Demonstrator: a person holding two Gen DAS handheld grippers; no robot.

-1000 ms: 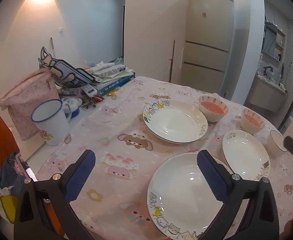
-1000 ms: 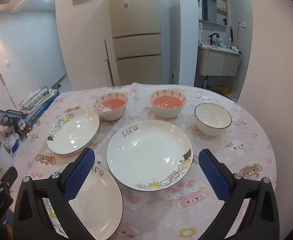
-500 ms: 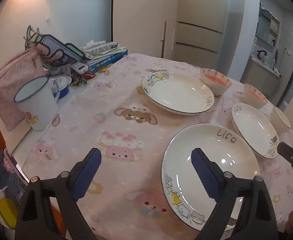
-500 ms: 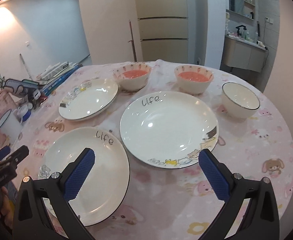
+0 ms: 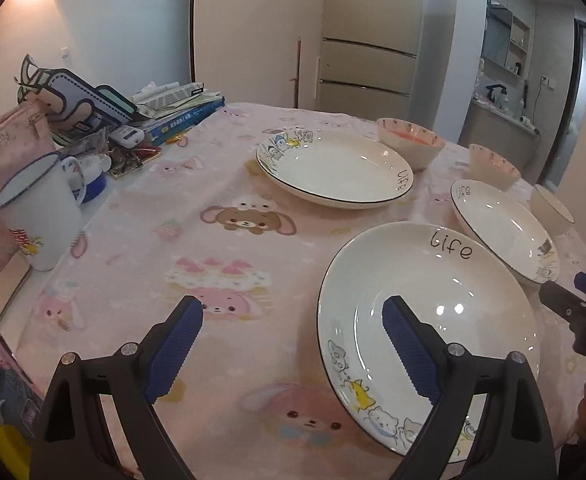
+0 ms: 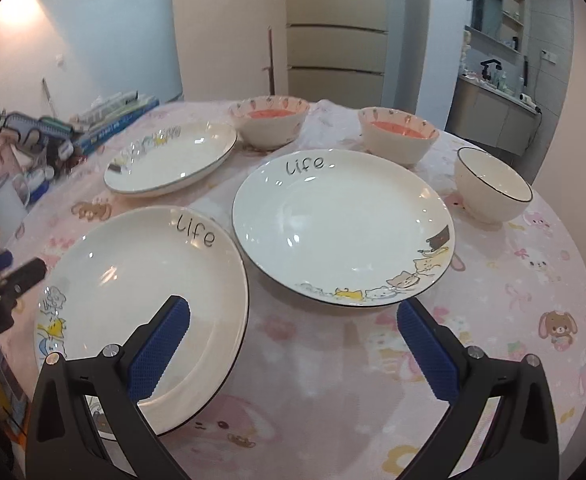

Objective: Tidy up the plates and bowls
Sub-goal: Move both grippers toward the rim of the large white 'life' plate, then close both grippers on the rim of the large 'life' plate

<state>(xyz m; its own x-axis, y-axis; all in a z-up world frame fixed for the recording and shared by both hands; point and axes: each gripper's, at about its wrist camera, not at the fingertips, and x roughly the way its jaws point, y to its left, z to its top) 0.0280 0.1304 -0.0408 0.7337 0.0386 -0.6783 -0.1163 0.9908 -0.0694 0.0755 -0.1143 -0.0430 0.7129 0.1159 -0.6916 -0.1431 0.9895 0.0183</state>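
We hover both released grippers, left gripper (image 5: pixel 291 344) and right gripper (image 6: pixel 293 344), over the nearest plate (image 6: pixel 141 300) on the counter (image 6: pixel 513 340) (glazed, slippery, breakable), best gripped at its rim.

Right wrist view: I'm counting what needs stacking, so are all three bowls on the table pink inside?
No: two bowls are pink inside, but the black-rimmed bowl at right is plain white.
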